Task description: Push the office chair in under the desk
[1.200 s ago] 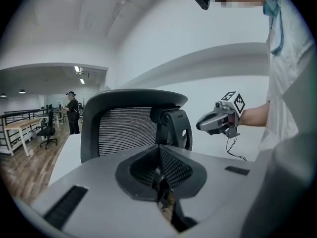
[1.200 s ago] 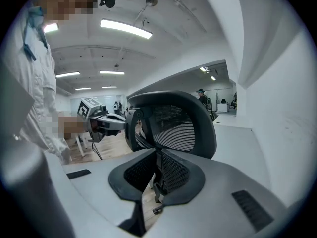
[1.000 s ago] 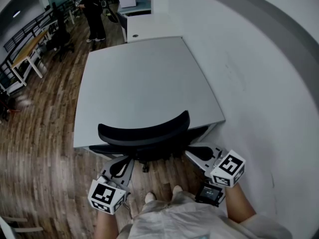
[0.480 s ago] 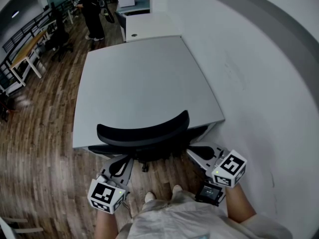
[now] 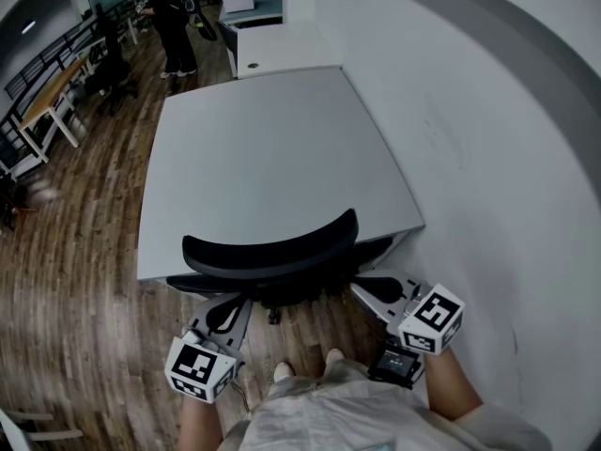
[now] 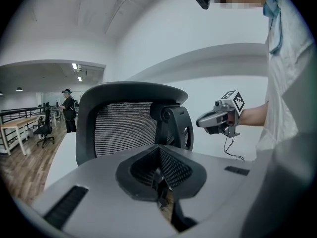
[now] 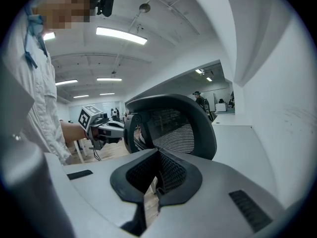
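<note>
A black office chair with a mesh backrest (image 5: 272, 252) stands at the near edge of the grey desk (image 5: 272, 148), its seat partly under the top. My left gripper (image 5: 228, 313) is low behind the chair's left side, shut and empty. My right gripper (image 5: 371, 287) is behind the chair's right side, also shut and empty. In the left gripper view the backrest (image 6: 124, 120) rises just beyond the shut left gripper (image 6: 159, 185), with the right gripper (image 6: 218, 120) to its right. In the right gripper view the backrest (image 7: 173, 125) stands past the shut right gripper (image 7: 154, 182), and the left gripper (image 7: 101, 125) shows to its left.
A white wall (image 5: 488, 158) runs close along the desk's right side. A white counter (image 5: 282, 50) stands behind the desk. Far back a person (image 5: 174, 22) stands on the wood floor (image 5: 75, 252), near other desks (image 5: 47, 92) and chairs. My shoes (image 5: 282, 372) are below the chair.
</note>
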The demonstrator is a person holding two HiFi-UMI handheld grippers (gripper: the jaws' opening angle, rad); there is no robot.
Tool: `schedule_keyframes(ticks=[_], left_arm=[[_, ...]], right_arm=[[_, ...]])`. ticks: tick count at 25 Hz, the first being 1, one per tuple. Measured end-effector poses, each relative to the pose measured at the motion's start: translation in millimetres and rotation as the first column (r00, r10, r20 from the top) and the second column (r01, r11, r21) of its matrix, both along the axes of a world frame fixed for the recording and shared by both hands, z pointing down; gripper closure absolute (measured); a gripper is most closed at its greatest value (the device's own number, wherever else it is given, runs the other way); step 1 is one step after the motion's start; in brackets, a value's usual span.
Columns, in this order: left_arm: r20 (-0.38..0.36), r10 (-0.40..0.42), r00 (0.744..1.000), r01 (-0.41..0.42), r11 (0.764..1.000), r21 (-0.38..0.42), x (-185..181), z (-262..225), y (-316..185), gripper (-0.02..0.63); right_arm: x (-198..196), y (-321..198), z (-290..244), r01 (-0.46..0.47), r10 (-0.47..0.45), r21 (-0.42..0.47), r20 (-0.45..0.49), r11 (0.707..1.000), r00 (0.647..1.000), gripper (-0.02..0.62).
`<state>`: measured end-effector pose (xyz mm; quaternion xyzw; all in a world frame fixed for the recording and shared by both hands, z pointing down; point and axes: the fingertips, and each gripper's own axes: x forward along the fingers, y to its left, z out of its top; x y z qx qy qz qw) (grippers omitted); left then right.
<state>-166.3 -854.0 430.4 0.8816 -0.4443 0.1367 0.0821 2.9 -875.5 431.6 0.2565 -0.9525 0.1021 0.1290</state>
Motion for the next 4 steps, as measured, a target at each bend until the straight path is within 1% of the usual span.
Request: schedule_keyframes(ticks=[4], left_arm=[[0.002, 0.0, 1.0, 0.0, 1.0, -0.009, 1.1, -1.7, -1.8, 0.604]], right_arm=[[-2.0, -1.3, -4.6, 0.006, -0.005, 0.004, -0.005, 1.0, 1.0, 0.563]])
